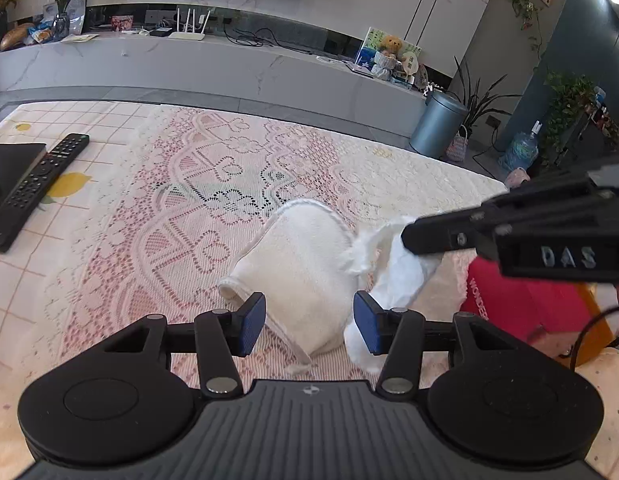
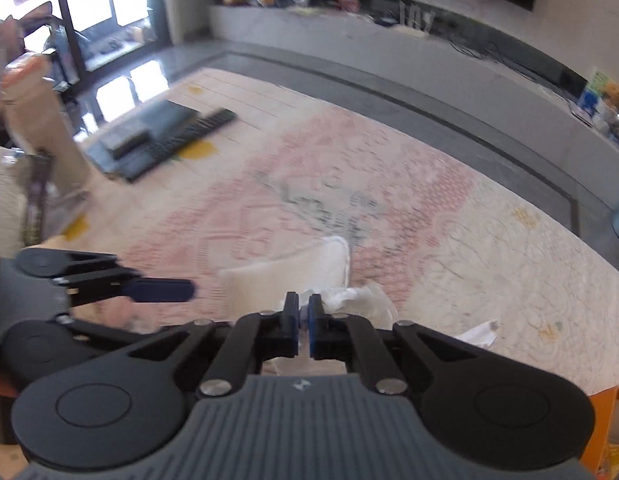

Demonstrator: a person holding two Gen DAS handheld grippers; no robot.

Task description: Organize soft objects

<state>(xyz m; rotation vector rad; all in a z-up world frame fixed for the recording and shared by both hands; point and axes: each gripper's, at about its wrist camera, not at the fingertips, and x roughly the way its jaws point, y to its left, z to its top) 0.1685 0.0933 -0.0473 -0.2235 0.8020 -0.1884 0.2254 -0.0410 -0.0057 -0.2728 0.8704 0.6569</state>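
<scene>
Right wrist: gripper (image 2: 303,309) pinching tissue (image 2: 349,296).

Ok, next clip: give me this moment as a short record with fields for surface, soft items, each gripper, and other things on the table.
surface: lace tablecloth
soft items: white towel, partly raised; thin white cloth beside it
left gripper: open, jaws astride the towel's near part, pads not pressing
right gripper: shut on the thin white cloth
other: remote control, black box, red package
</scene>
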